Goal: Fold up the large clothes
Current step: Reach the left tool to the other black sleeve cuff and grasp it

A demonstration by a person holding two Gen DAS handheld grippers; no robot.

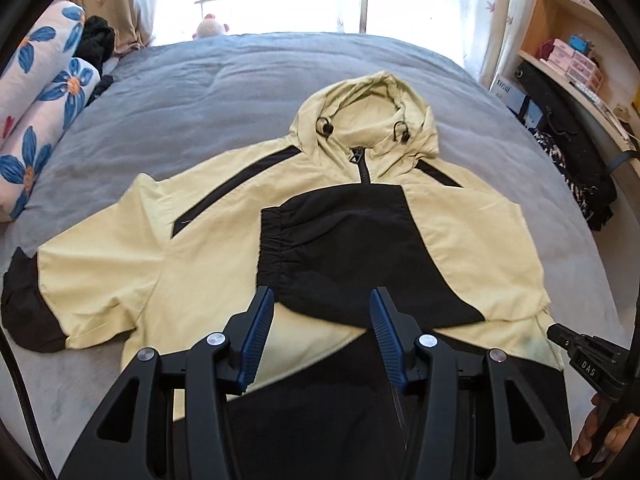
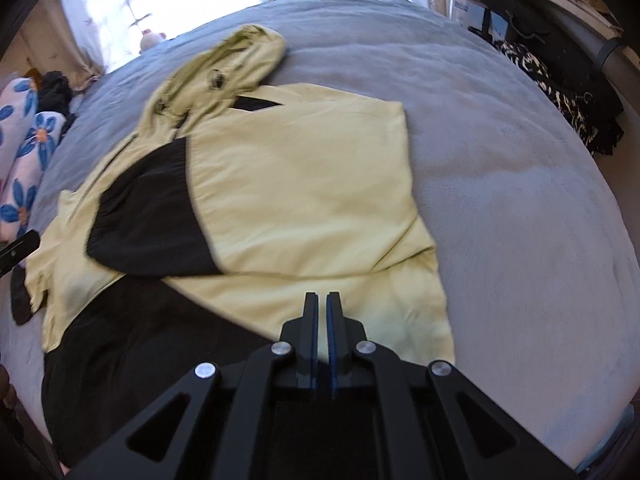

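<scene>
Jacket, pale yellow and black, lies front-up with one sleeve folded across.

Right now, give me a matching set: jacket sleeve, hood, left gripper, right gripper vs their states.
Column 1:
1. sleeve
2. hood
3. left gripper
4. right gripper

Column 2:
A. jaws shut, nothing between them
B. folded across the jacket front
C. jaws apart, nothing between them
D. lying flat at the far end, toward the window

Pairs: 1-B, 2-D, 3-C, 4-A
</scene>
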